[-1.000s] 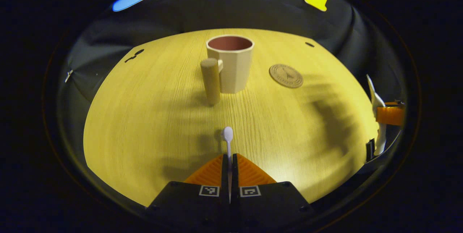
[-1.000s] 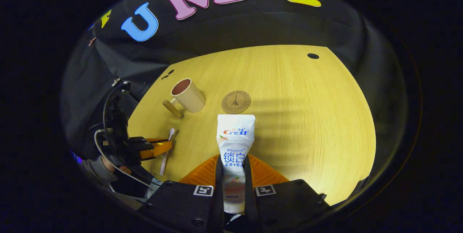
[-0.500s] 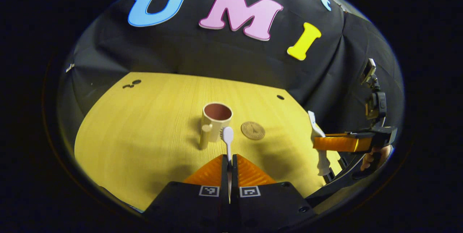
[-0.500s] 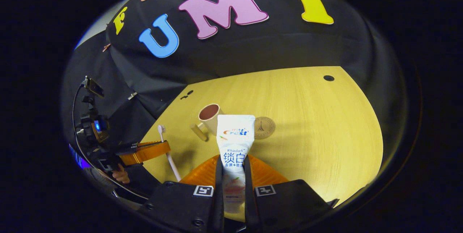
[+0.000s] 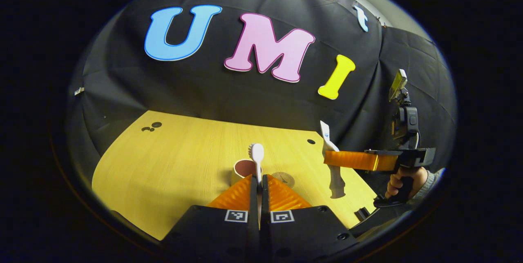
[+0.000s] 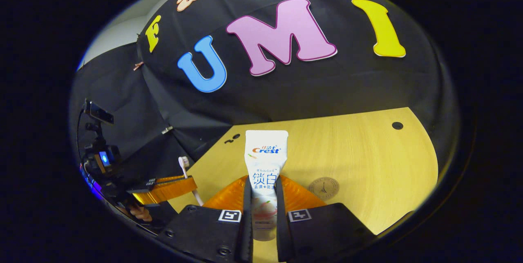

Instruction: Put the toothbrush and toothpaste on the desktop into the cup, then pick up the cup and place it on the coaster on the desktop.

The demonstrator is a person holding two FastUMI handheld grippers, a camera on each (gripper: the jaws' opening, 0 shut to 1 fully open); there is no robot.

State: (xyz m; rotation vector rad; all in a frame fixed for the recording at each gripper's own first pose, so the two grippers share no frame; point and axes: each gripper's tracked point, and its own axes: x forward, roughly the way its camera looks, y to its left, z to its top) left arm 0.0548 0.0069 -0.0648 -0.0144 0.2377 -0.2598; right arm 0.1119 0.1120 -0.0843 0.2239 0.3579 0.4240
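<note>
On the left side, left gripper [image 5: 259, 183]: fingers clenched on the toothbrush [image 5: 257, 157], head pointing up, above the desktop [image 5: 171, 165]. Just beyond the fingertips on the desktop: cup [image 5: 243, 169], then coaster [image 5: 284, 179] beside it. On the right side, right gripper [image 6: 264, 191]: both fingers pressed on the toothpaste [image 6: 265, 161], held upright in the air above the desktop, coaster nearby.

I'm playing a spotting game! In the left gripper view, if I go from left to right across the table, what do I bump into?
Two small dark holes → cup → coaster → toothpaste held in the right gripper → the person's hand.
</note>
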